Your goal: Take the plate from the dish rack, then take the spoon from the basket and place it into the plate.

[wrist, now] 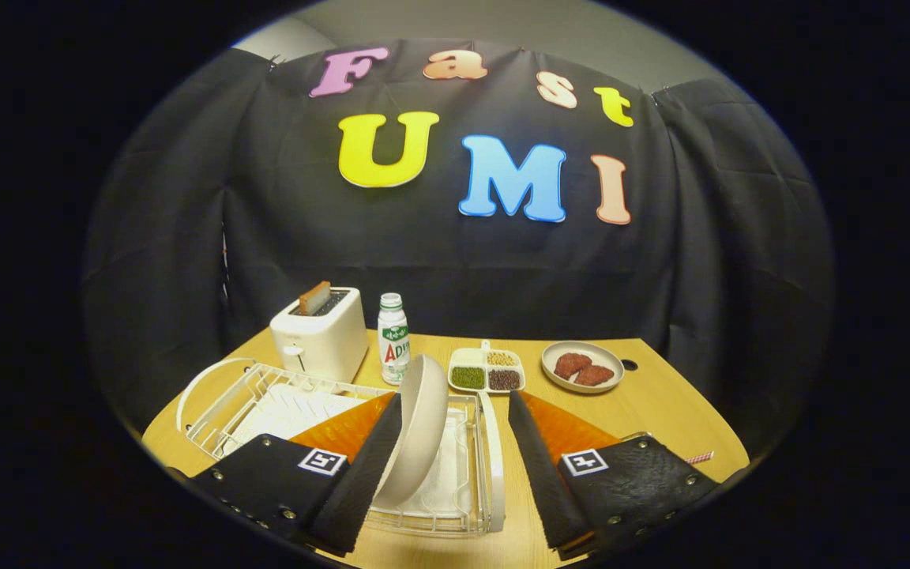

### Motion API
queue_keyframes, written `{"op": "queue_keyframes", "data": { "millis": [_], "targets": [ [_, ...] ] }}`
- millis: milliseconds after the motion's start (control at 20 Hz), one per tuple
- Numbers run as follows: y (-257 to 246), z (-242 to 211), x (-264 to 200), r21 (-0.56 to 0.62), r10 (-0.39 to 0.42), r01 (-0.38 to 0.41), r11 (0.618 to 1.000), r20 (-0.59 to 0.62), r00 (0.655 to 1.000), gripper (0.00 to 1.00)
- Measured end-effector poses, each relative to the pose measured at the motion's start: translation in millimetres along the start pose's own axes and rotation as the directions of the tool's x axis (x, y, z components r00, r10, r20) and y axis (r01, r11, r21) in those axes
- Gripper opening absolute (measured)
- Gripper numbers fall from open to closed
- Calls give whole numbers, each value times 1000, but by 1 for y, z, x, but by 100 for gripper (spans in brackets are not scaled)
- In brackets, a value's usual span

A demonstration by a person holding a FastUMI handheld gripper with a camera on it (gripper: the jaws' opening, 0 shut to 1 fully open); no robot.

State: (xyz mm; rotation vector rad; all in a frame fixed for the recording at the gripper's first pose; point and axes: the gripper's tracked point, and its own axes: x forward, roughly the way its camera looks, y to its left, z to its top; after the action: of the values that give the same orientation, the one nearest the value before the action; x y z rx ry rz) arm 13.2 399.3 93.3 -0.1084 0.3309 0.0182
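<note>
Between the spread fingers of the gripper (455,466) the plate (417,431) stood on edge in the white dish rack (265,395), against the left finger only. Beyond sat a toaster (321,336), a bottle (393,338) and a divided dish (486,370) on the wooden table (660,411).

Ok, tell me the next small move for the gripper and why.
Probably close the gripper on the plate: the plate stands on edge in the dish rack, against the left finger, while the right finger stands apart from it, so the grip is not yet made.
</note>
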Motion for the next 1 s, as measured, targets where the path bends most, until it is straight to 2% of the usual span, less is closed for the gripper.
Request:
{"op": "queue_keyframes", "data": {
  "millis": [150, 200, 250, 350, 400, 550, 700, 750, 1000],
  "targets": [
    [7, -15, 19, -12, -29, 28, 1000, -78, 997, 83],
    [9, -20, 23, -15, -30, 29, 999, -95, 995, 73],
    [11, -20, 26, -25, -36, 34, 999, -104, 994, 69],
    [16, -16, 29, -55, -43, 37, 998, -111, 993, 50],
    [14, -17, 30, -79, -68, 59, 995, -119, 991, 36],
    [15, -16, 28, -114, -134, 117, 987, -157, 978, 31],
    [8, -2, 27, -154, -228, 203, 967, -163, 960, 17],
    [3, 1, 38, -165, -252, 224, 960, -172, 952, 9],
    [14, 23, 38, -252, -305, 263, 931, -144, 942, 9]
  ]
}}
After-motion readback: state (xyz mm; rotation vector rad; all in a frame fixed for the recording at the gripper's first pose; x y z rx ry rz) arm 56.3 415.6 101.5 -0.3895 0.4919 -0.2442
